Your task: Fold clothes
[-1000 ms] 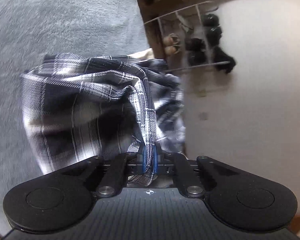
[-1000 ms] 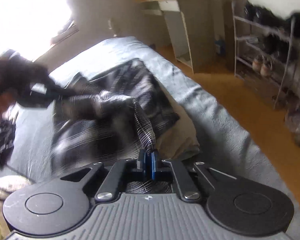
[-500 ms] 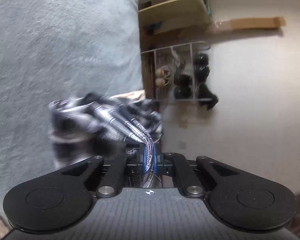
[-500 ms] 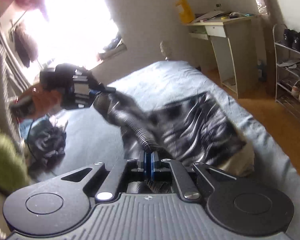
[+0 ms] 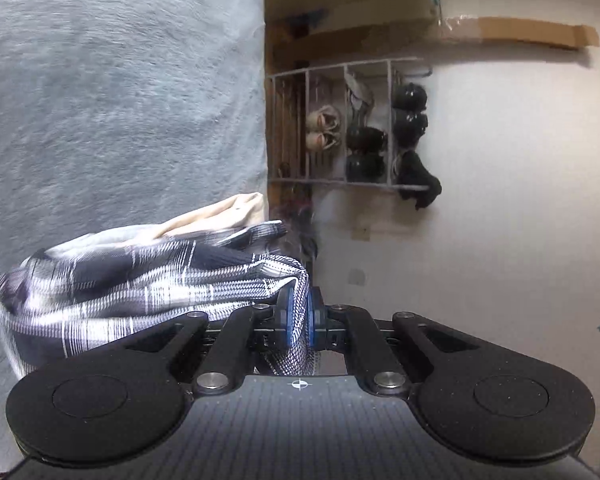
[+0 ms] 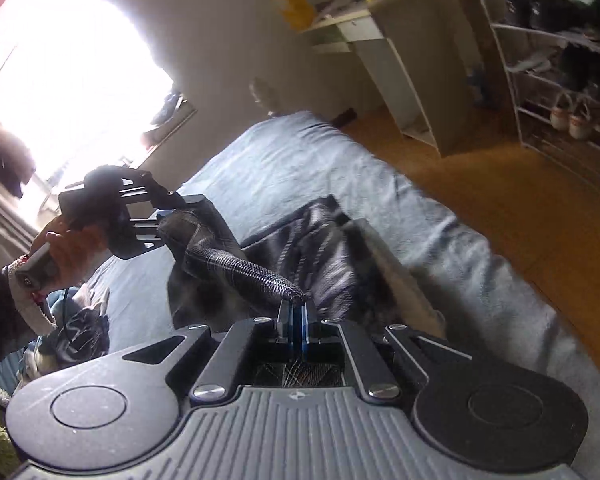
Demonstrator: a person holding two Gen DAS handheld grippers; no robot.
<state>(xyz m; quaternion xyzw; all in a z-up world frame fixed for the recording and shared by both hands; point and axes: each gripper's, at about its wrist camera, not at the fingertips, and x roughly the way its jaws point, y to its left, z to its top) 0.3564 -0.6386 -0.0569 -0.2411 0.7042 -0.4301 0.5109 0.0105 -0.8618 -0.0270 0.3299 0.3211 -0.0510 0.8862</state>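
A dark plaid shirt (image 5: 140,284) hangs bunched over the blue-grey bed (image 5: 120,100). My left gripper (image 5: 298,316) is shut on one edge of that cloth. In the right wrist view the plaid shirt (image 6: 319,252) stretches as a twisted band from my right gripper (image 6: 296,320), shut on its edge, up to the left gripper (image 6: 162,216), held by a hand at the left. The rest of the shirt lies on the bed (image 6: 439,232). A beige garment (image 5: 220,216) lies under the shirt.
A wire shoe rack (image 6: 559,92) stands by the wall at the right, with a pale desk (image 6: 411,64) beside it on the wooden floor (image 6: 519,200). Crumpled clothes (image 6: 76,332) lie at the bed's left end. A bright window (image 6: 68,76) glares at the far left.
Both grippers lifted and pulled apart, drawing the shirt's edge into a taut twisted band. The shirt's body spread flatter on the bed. Both views swung round.
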